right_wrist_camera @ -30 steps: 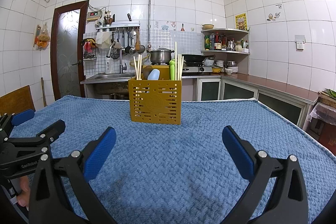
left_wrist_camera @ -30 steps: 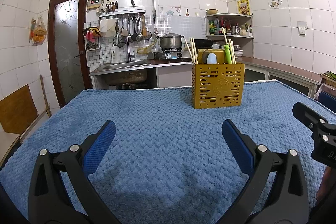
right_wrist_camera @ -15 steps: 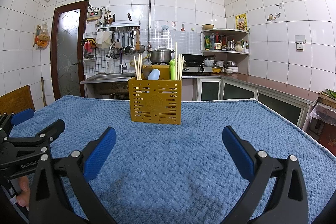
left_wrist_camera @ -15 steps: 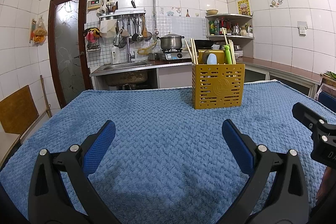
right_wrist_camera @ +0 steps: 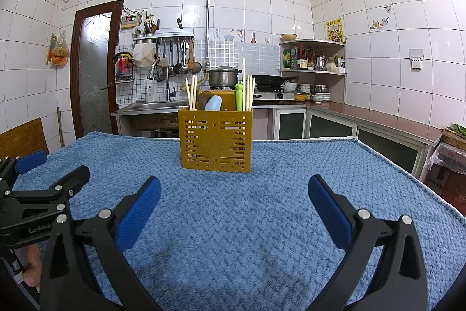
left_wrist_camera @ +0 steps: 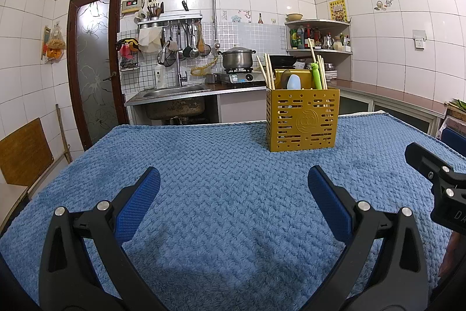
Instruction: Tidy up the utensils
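Observation:
A yellow slotted utensil holder [left_wrist_camera: 303,120] [right_wrist_camera: 215,142] stands upright on the blue towel-covered table [left_wrist_camera: 221,165] [right_wrist_camera: 285,182]. Wooden chopsticks [left_wrist_camera: 268,72] [right_wrist_camera: 190,92], a light blue spoon [left_wrist_camera: 293,82] [right_wrist_camera: 213,103], a green utensil [left_wrist_camera: 316,75] [right_wrist_camera: 239,96] and a dark utensil stick out of it. My left gripper [left_wrist_camera: 233,203] is open and empty, well short of the holder. My right gripper [right_wrist_camera: 233,203] is also open and empty, facing the holder. Each gripper shows at the edge of the other's view.
Behind the table run a sink [left_wrist_camera: 174,91], a stove with a steel pot [left_wrist_camera: 236,57] and a corner shelf of bottles [left_wrist_camera: 317,37]. A door [left_wrist_camera: 93,63] and a wooden chair [left_wrist_camera: 23,150] are to the left. A hand [right_wrist_camera: 32,267] holds the left gripper's handle.

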`<action>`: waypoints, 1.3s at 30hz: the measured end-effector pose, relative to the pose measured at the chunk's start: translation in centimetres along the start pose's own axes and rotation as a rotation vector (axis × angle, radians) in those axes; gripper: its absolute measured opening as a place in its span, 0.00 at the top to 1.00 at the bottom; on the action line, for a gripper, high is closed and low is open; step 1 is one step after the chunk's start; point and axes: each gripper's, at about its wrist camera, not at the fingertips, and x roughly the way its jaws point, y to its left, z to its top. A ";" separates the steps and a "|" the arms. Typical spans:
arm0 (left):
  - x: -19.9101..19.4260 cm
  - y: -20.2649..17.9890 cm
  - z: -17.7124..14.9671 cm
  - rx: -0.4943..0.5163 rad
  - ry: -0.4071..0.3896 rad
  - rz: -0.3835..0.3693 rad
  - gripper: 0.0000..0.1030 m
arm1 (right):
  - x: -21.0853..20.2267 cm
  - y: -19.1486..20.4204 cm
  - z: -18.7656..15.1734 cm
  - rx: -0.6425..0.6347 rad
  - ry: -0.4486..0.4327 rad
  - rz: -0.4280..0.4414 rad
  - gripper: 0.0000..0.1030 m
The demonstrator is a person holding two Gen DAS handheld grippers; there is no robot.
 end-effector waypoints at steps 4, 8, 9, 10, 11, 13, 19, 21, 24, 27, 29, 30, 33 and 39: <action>0.0 0.0 0.0 -0.001 0.001 -0.001 0.05 | 0.1 0.0 -0.1 -0.001 0.004 0.003 0.04; 0.1 -0.1 0.1 -0.003 0.008 -0.002 0.05 | 0.1 0.0 -0.2 -0.014 0.002 0.006 0.04; 0.1 -0.2 0.1 -0.002 0.008 -0.001 0.05 | 0.2 0.0 -0.2 -0.017 0.002 0.006 0.04; 0.1 -0.2 0.1 -0.002 0.007 0.000 0.05 | 0.2 0.0 -0.2 -0.018 0.003 0.006 0.04; 0.1 -0.2 0.1 -0.001 0.006 0.000 0.05 | 0.2 -0.1 -0.2 -0.017 0.004 0.006 0.04; 0.1 -0.2 0.1 -0.002 0.007 0.001 0.05 | 0.2 -0.2 -0.2 -0.013 0.005 0.006 0.04; 0.1 -0.3 0.1 -0.004 0.006 0.001 0.05 | 0.4 -0.3 -0.3 -0.016 0.009 0.007 0.04; 0.1 -0.3 0.1 -0.004 0.004 0.002 0.05 | 0.4 -0.4 -0.3 -0.014 0.008 0.007 0.04; 0.1 -0.3 0.1 -0.006 0.005 0.002 0.05 | 0.5 -0.4 -0.2 -0.015 0.008 0.007 0.04; 0.2 -0.3 0.1 -0.009 0.011 0.001 0.05 | 0.5 -0.4 -0.2 -0.015 0.009 0.007 0.04; 0.3 -0.3 0.1 -0.012 0.014 0.004 0.05 | 0.5 -0.4 -0.2 -0.015 0.009 0.007 0.04; 0.4 -0.3 0.1 -0.013 0.016 0.004 0.05 | 0.5 -0.4 -0.2 -0.016 0.009 0.007 0.04; 0.4 -0.3 0.1 -0.012 0.018 0.005 0.05 | 0.5 -0.4 -0.2 -0.016 0.009 0.007 0.04; 0.6 -0.4 0.1 -0.012 0.024 0.005 0.05 | 0.5 -0.4 -0.2 -0.018 0.008 0.007 0.04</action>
